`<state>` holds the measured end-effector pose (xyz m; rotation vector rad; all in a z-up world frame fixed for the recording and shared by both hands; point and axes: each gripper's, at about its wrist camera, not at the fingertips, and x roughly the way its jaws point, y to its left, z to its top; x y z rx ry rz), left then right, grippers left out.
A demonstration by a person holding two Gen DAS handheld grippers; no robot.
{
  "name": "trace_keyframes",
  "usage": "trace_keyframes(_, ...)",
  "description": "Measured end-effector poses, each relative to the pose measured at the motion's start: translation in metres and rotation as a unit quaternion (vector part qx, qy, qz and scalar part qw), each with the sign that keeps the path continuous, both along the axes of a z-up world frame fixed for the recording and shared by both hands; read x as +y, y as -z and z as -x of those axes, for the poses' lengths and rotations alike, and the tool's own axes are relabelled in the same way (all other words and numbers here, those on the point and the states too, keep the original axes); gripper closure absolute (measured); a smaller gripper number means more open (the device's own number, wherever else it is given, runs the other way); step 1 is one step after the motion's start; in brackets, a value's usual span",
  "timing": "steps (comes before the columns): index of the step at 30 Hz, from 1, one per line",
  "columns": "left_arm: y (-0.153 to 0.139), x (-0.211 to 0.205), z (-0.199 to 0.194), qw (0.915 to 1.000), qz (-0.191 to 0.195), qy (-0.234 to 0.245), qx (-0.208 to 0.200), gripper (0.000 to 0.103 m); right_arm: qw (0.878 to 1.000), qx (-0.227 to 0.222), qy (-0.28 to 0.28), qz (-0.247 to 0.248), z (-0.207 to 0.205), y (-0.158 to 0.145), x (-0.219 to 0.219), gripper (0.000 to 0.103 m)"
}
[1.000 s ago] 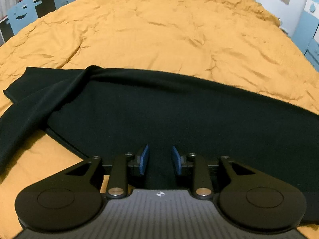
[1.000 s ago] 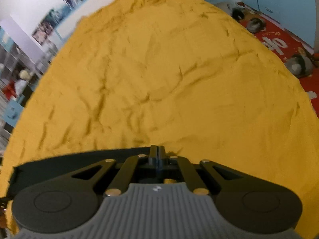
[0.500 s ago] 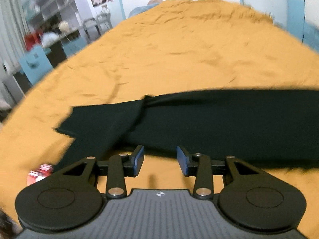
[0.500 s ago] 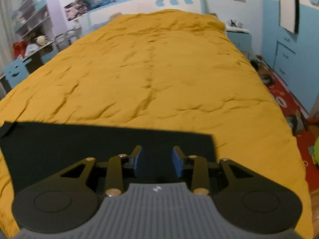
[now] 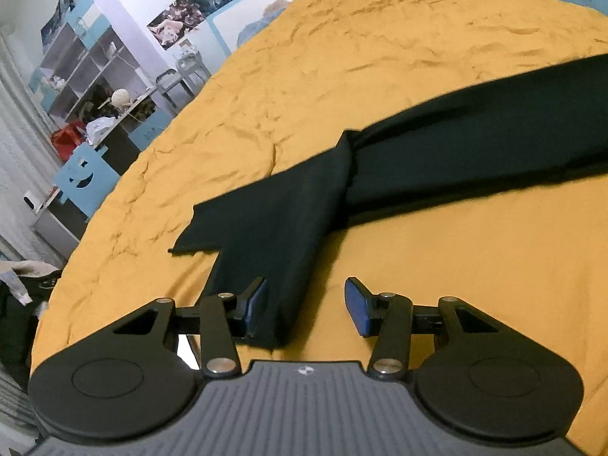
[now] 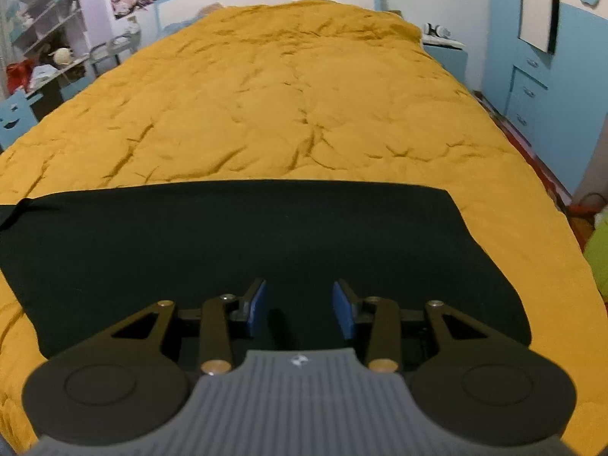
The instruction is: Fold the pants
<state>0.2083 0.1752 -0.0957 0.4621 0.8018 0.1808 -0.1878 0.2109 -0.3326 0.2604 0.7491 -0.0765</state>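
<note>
Black pants lie across an orange bedspread. In the left wrist view one end of them bends toward me and runs down between the fingers of my left gripper, which is open with nothing gripped. In the right wrist view the pants lie flat as a wide dark band with a squared right end. My right gripper is open just above the near part of the fabric.
The bedspread covers a large bed. A desk, a blue chair and shelves stand to the left. Blue cabinets and a nightstand stand to the right. The near bed edge is close to both grippers.
The right gripper opened, let go of the pants and drew back. The left gripper opened wider, pulled back and swung left toward the bent end of the pants.
</note>
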Motion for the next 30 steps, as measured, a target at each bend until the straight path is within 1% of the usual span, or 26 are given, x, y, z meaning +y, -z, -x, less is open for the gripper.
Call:
trace_keyframes(1,0.002,0.003,0.001,1.0,-0.002,0.001,0.0,0.049,1.0,0.003,0.003,0.002,0.001,0.001,0.0,0.067)
trace_keyframes(3,0.006,0.008,0.001,1.0,-0.004,0.0,-0.008,0.061,1.0,0.008,0.02,0.002,0.0,0.002,-0.001,0.066)
trace_keyframes(5,0.006,0.013,0.0,0.9998,0.004,-0.009,-0.019,0.089,0.999,0.013,0.033,-0.009,0.0,0.004,-0.005,0.066)
trace_keyframes(6,0.006,0.015,0.001,0.9995,0.011,-0.015,-0.025,0.096,0.999,0.016,0.039,-0.014,-0.001,0.006,-0.005,0.066)
trace_keyframes(7,0.004,0.018,0.002,0.9991,0.02,-0.015,-0.034,0.101,0.999,0.019,0.042,-0.014,-0.002,0.007,-0.006,0.066)
trace_keyframes(10,-0.008,0.022,0.003,0.9969,0.042,-0.021,-0.063,0.102,0.998,0.029,0.047,-0.006,-0.003,0.011,-0.006,0.066)
trace_keyframes(13,-0.026,0.039,-0.007,0.993,0.078,-0.039,-0.08,0.102,0.998,0.036,0.049,0.005,-0.005,0.012,-0.006,0.066)
trace_keyframes(15,-0.042,0.058,-0.019,0.9894,0.101,-0.056,-0.088,0.102,0.998,0.038,0.054,0.011,-0.006,0.012,-0.006,0.066)
trace_keyframes(17,-0.055,0.076,-0.036,0.987,0.113,-0.074,-0.087,0.102,0.997,0.039,0.058,0.017,-0.008,0.011,-0.006,0.066)
trace_keyframes(21,-0.07,0.12,-0.081,0.9841,0.127,-0.106,-0.065,0.102,0.997,0.042,0.065,0.03,-0.009,0.011,-0.007,0.066)
trace_keyframes(24,-0.07,0.156,-0.121,0.9788,0.153,-0.132,-0.034,0.102,0.996,0.043,0.071,0.035,-0.01,0.01,-0.008,0.066)
trace_keyframes(26,-0.063,0.174,-0.144,0.9772,0.158,-0.141,-0.012,0.102,0.996,0.045,0.073,0.037,-0.011,0.01,-0.008,0.066)
trace_keyframes(30,-0.04,0.189,-0.184,0.9805,0.142,-0.132,0.031,0.102,0.995,0.047,0.07,0.048,-0.012,0.01,-0.007,0.066)
